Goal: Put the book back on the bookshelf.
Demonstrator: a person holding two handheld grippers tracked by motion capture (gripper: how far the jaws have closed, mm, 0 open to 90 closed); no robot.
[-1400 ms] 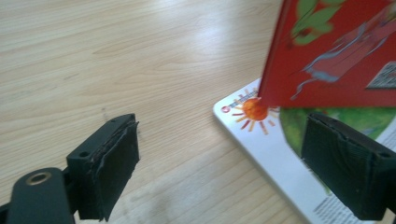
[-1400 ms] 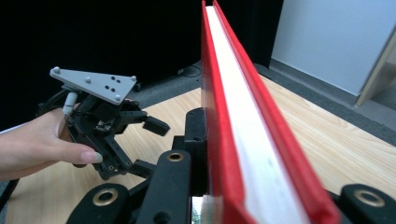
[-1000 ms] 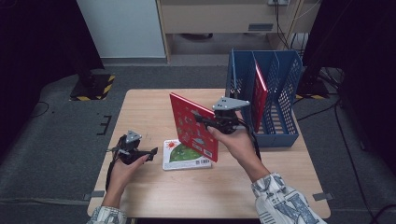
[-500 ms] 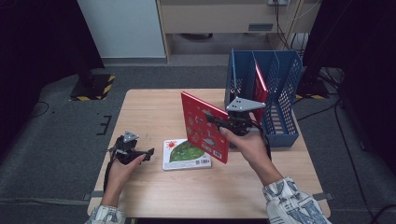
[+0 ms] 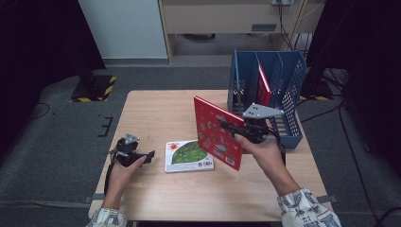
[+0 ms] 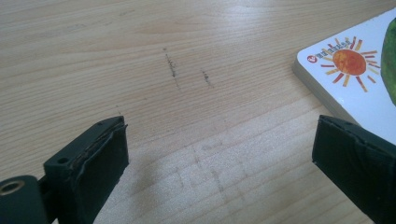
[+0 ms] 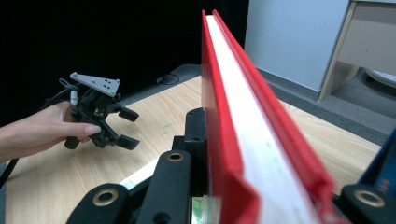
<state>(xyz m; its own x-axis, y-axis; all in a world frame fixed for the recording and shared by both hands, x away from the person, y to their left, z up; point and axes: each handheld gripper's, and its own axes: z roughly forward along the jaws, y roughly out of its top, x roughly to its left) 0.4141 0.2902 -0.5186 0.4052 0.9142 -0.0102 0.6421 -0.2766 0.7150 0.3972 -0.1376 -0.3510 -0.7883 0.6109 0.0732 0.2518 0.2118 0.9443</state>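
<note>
- Jaws of right gripper (image 5: 227,126) clamped on red book (image 5: 217,132) — upright, lifted off the table (image 5: 156,106), just left of the blue file rack (image 5: 283,94).
- Jaws of left gripper (image 5: 150,155) wide apart, nothing between — low over bare wood.
- White sun-cover book (image 5: 188,156) flat between the two grippers, close by the left one.

Right gripper (image 5: 226,126) raised, fingers clamped; left gripper (image 5: 150,154) low, fingers apart.
</note>
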